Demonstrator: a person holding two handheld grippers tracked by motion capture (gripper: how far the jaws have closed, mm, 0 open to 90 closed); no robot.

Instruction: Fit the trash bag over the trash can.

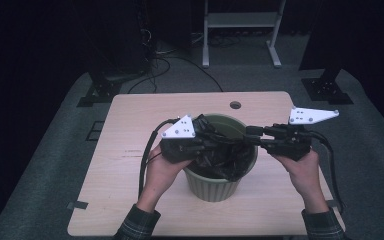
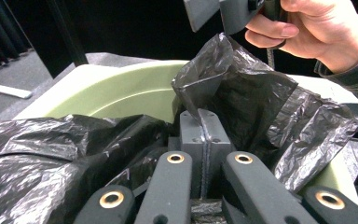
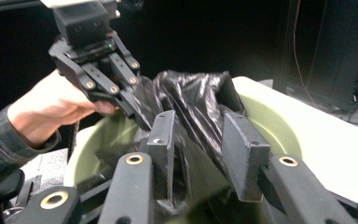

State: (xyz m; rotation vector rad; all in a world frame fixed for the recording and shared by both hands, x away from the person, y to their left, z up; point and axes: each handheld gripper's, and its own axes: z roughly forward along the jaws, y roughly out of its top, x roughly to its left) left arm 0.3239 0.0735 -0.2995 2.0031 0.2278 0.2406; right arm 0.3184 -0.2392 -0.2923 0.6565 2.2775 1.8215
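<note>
The left gripper point(image 1: 206, 145) has its jaws pressed together, pinching the black bin bag point(image 1: 220, 152). The bag sits crumpled in the green bin point(image 1: 215, 185) on the surface point(image 1: 125, 165), hiding the bin's inside. The right gripper point(image 1: 250, 136) has its jaws spread around a fold of the bag.

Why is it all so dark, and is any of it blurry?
High view: a dim room, the pale table the brightest part, the black bag almost detail-free. Left gripper view: sharp, with grey glints on the bag's wrinkles. Right gripper view: soft, the green bin's rim and the near jaws slightly blurred.
</note>
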